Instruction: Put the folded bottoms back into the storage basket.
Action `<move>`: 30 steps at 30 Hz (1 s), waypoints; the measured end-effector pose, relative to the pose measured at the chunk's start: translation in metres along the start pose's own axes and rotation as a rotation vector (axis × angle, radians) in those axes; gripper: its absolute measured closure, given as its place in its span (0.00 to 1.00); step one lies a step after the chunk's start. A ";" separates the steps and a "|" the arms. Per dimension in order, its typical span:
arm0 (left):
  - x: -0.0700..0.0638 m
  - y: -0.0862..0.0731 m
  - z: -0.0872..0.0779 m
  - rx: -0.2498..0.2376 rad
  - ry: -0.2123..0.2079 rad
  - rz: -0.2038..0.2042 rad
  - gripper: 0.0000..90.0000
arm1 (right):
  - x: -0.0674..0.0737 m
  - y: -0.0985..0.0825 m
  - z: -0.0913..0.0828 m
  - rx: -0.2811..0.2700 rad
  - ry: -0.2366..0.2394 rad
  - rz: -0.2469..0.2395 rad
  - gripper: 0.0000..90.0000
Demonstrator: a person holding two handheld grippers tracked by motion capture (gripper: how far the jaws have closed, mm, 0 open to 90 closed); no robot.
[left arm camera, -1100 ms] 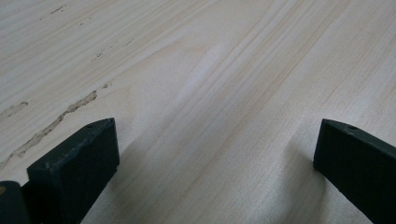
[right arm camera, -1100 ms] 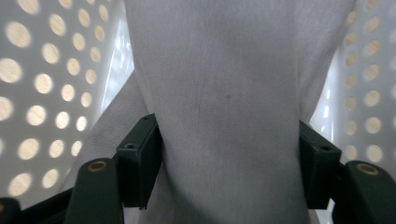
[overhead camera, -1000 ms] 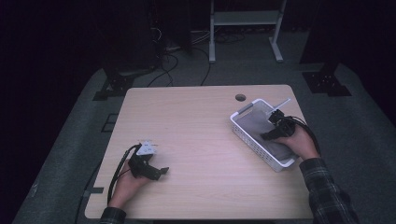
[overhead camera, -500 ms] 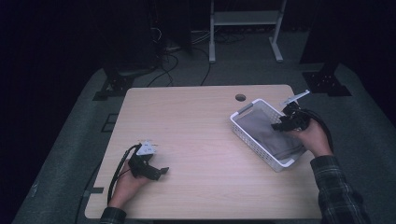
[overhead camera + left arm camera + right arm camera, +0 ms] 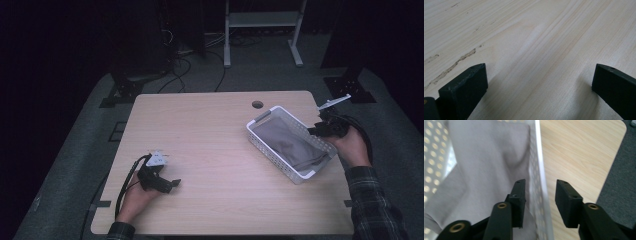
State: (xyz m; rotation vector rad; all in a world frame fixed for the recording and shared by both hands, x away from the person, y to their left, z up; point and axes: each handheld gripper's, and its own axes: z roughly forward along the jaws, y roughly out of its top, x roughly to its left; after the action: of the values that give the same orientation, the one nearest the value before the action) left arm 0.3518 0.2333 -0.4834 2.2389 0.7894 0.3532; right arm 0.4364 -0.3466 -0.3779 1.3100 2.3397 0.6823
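Our right hand-held gripper (image 5: 539, 202) has been closing over the basket (image 5: 260, 120) wall, not pinching yet, to move it; left hand-held gripper (image 5: 167, 185) rests spread on the tabletop (image 5: 210, 150).

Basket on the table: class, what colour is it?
White basket, perforated walls; clearest in the high view.

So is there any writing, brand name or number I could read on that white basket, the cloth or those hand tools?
None can be read. The white perforated plastic basket, the grey folded cloth inside it, the pale wooden table, the left gripper and the right gripper show no words, labels or numbers. The grey three-cornered plate on the left gripper bears marks too small to read.
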 end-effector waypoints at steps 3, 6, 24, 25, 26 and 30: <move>0.000 0.000 0.000 0.000 0.000 0.000 0.00 | -0.005 -0.005 -0.002 0.007 -0.005 0.005 0.73; 0.000 0.000 0.000 0.000 0.000 0.000 0.00 | -0.008 -0.009 -0.003 0.022 0.003 0.013 0.76; 0.000 0.000 0.000 0.000 0.000 0.000 0.00 | -0.023 -0.030 -0.007 0.068 -0.010 0.038 0.99; 0.000 0.000 0.000 0.000 0.000 0.000 0.00 | -0.023 -0.031 -0.007 0.073 -0.009 0.044 0.99; 0.000 0.000 0.000 0.000 0.000 0.000 0.00 | -0.023 -0.032 -0.007 0.079 -0.009 0.044 0.99; 0.000 0.000 0.000 0.000 0.000 0.000 0.00 | -0.025 -0.035 -0.005 0.103 0.001 0.044 0.99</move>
State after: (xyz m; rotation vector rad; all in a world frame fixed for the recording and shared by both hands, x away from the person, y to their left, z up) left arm 0.3518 0.2333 -0.4834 2.2391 0.7894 0.3533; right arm 0.4219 -0.3849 -0.3920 1.4093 2.3809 0.5825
